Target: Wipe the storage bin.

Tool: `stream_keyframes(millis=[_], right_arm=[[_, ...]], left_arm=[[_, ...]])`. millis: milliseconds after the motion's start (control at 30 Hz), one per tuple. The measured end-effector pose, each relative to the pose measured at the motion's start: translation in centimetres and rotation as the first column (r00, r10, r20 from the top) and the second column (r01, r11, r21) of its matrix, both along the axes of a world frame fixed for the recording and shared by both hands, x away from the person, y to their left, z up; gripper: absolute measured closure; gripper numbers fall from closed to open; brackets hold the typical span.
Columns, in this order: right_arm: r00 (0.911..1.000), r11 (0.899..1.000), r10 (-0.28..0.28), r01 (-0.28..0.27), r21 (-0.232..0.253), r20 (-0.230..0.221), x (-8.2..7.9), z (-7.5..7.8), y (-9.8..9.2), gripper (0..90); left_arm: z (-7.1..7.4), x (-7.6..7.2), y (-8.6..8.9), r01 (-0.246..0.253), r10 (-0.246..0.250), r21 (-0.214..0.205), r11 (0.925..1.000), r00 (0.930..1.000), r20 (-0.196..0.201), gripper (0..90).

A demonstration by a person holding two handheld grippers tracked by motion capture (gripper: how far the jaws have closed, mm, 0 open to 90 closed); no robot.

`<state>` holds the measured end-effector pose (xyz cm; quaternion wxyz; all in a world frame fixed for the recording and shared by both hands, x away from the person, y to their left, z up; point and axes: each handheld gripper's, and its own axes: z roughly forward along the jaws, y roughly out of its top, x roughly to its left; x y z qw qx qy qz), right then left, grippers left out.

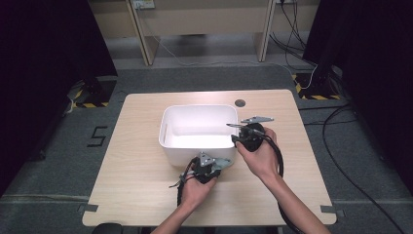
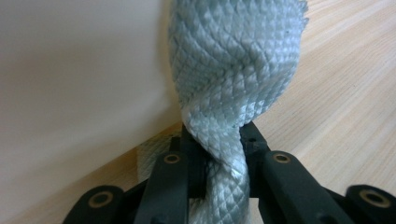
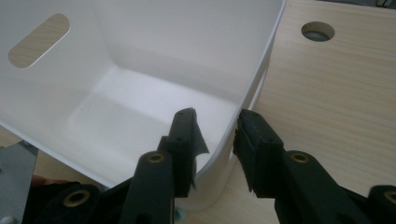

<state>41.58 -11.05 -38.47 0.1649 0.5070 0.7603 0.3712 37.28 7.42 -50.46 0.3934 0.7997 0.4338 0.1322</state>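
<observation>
A pale grey-green cloth (image 2: 233, 79) with a fine scale-like weave stands bunched and twisted just beside the outer wall of a white plastic tub (image 1: 171, 146), at the tub's near side; in the left gripper view its lower end narrows into a tight twist that runs down between the two black jaws, which are clenched on it, while its upper part fans out wide against the tub wall (image 2: 79, 79) on one side and over bare wood on the other; a further fold of the same cloth lies on the wood low beside the jaws. In the high view the left gripper (image 1: 207, 165) sits at the tub's near wall, held in the person's left hand (image 1: 195, 190), with a dark cable trailing from it.

The tub stands near the middle of the light wooden tabletop (image 1: 136, 185), open side up, with a slot handle (image 3: 38, 39) cut in one wall; its floor is bare as far as the pictures show. The right gripper (image 3: 215, 135) is at the tub's near right corner, held in the right hand (image 1: 263, 158); one jaw reaches inside the rim (image 3: 261, 74) and the other outside, straddling the wall; whether the pads press on it I cannot tell.

A round grommet hole (image 1: 239, 103) sits in the tabletop behind the tub's far right corner; the table stands on grey carpet.
</observation>
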Motion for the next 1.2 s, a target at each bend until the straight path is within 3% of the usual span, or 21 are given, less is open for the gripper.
stream_keyframes(millis=[433, 733, 933, 1200], right_arm=[[1.0000, 1.000, 0.001, -0.001, 0.001, -0.002, 0.1, 0.0, -0.1, 65.8], [1.0000, 1.000, 0.004, -0.004, 0.016, -0.006, -0.2, 0.7, -0.3, 65.3], [1.0000, 1.000, 0.008, -0.008, 0.005, -0.003, -0.2, 0.6, -0.3, 68.7], [0.9999, 1.000, 0.016, -0.016, 0.024, 0.000, -0.2, 0.5, 0.0, 68.1]], left_arm=[[-0.1, -0.1, -0.2, 0.010, -0.010, 0.006, 0.9999, 0.9999, -0.007, 77.1], [0.1, -0.4, -0.2, 0.015, -0.015, 0.000, 0.9999, 0.9998, 0.010, 77.0], [0.5, -0.2, 0.2, 0.002, -0.002, -0.008, 1.0000, 0.9999, 0.014, 77.0], [0.7, 0.4, 1.1, -0.020, 0.020, -0.012, 0.9997, 0.9998, 0.004, 77.1]])
